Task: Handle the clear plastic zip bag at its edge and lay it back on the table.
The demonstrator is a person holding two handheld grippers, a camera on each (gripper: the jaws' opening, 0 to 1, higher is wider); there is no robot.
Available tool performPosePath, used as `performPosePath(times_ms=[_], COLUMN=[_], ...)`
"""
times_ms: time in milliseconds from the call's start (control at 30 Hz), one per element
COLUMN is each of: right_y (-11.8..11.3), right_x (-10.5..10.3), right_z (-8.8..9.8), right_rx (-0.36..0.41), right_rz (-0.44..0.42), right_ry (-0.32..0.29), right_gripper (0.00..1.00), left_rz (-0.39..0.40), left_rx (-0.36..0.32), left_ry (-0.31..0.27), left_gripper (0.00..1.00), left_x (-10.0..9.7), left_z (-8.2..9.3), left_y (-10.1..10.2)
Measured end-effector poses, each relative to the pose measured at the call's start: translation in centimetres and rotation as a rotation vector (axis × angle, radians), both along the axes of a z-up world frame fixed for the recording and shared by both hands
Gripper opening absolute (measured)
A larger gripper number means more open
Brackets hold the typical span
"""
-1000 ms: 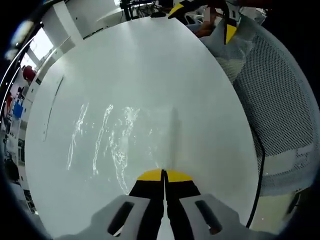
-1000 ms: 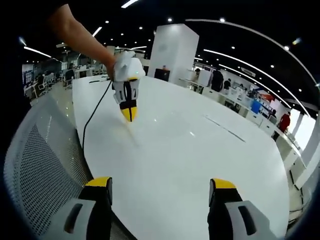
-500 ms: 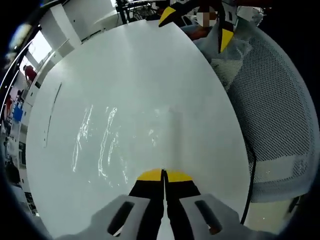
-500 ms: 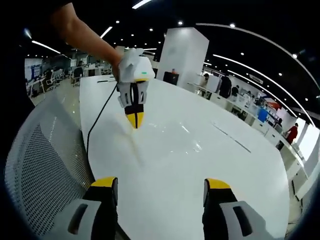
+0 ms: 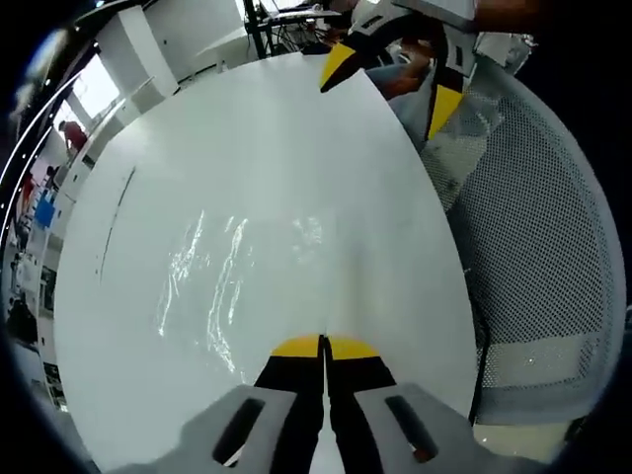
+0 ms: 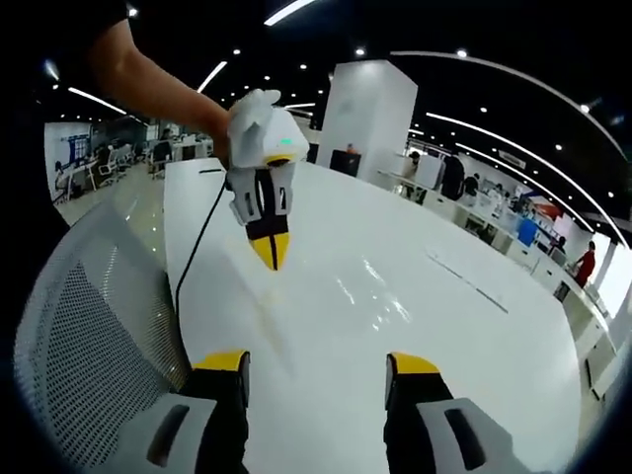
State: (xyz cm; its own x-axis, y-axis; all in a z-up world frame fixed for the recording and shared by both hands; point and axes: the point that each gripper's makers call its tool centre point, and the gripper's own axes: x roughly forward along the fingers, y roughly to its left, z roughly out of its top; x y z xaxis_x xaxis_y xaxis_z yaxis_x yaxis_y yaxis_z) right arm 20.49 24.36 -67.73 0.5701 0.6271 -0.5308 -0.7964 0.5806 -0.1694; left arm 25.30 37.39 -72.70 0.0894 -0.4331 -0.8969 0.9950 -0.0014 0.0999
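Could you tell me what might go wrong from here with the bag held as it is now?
The left hand-held gripper is shut on the edge of the bag, which is clear and hard to see on the white table. A thin edge could slip out. The right hand-held gripper is open near the table's edge beside the chair, so the bag might slide off.

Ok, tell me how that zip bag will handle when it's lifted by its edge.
Probably floppy: the bag lies flat on the table, with wrinkled glints rather than one smooth sheet. Likely very light, since nothing shows inside it. Possibly slippery: it is glossy film, and the left gripper, jaws together at its near edge, has little to bite, so it could slide out.
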Motion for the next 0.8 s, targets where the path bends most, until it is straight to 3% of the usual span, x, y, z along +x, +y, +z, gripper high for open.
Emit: performPosePath(times_ms=[800], right_y=[2.2], right_x=[0.2], right_z=[0.3], right_rx=[0.014], right_rz=[0.056], right_ry=[-0.008], right_gripper=[0.38], left_rz=[0.023], left_rx=[-0.023], left_ry=[0.020], left_gripper=[0.00], left_x=[-1.9], left_z=[1.1], left_y=[-1.9])
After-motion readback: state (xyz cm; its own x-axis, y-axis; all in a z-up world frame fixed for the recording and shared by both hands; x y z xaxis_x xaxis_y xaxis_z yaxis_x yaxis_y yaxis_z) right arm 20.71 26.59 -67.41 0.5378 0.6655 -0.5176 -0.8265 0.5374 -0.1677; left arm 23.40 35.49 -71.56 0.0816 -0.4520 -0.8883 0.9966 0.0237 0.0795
